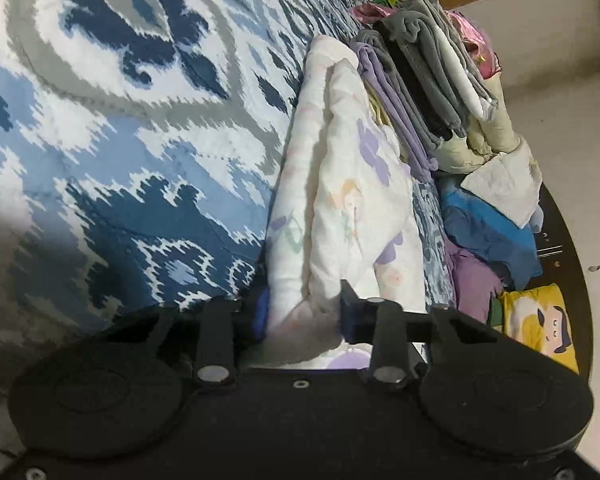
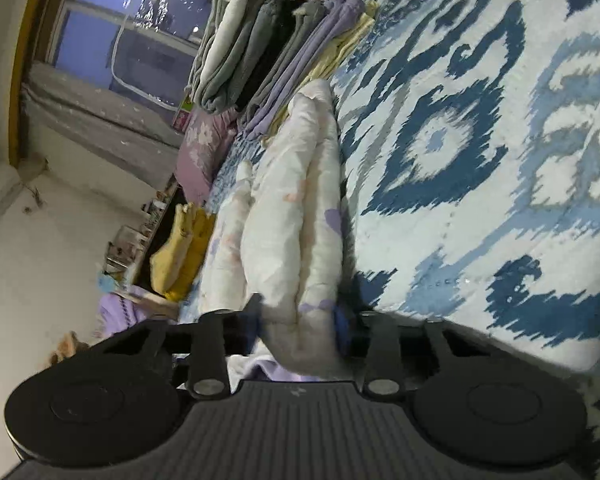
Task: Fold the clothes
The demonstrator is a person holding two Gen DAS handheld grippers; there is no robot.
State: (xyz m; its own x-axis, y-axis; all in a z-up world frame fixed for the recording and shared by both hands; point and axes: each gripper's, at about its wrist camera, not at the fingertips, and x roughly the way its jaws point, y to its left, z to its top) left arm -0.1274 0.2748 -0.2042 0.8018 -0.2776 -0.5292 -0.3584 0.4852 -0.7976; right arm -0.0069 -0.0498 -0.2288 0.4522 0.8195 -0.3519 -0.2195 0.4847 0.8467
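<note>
Tools (image 1: 304,312) (image 2: 298,316), two, each pinch one white garment (image 1: 352,208) (image 2: 296,220).

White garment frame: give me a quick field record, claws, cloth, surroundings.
left claw: shut on white printed garment
right claw: shut on the same garment
garment state: bunched in long folds, stretched along the bed edge
surface: blue patterned bedspread
beyond garment: folded stack of grey, black and lilac clothes
unfolded items: blue cloth and yellow printed cloth beside the bed
</note>
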